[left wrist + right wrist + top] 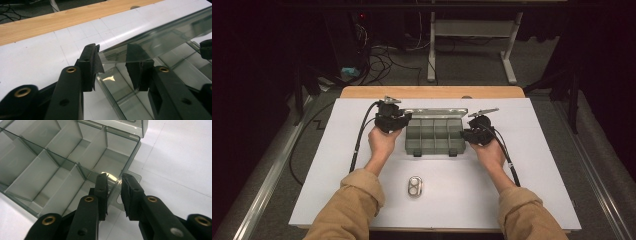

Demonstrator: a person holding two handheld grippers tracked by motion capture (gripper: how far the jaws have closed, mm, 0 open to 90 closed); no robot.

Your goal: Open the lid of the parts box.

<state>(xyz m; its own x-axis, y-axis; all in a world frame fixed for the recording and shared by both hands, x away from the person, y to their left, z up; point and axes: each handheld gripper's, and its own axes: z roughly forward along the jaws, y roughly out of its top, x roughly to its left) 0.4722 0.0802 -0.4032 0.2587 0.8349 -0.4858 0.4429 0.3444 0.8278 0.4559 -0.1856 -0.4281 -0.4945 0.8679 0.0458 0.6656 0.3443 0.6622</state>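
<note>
A smoky clear compartment box (434,136) lies open in the middle of the white tabletop (537,165), its lid (437,112) tilted up at the back. My left gripper (407,117) is at the box's left rear corner. In the left gripper view its jaws (113,53) straddle the end of the lid (160,37), open, with one jaw seen through the plastic. My right gripper (465,134) is at the box's right side. In the right gripper view its jaws (114,178) stand open astride the box's side wall (125,162), one inside a compartment and one outside.
A small oval silver metal piece (415,187) lies on the white top nearer the person, between the forearms. A wooden strip (432,92) edges the table's far side. Cables and a desk frame (472,30) are on the floor beyond.
</note>
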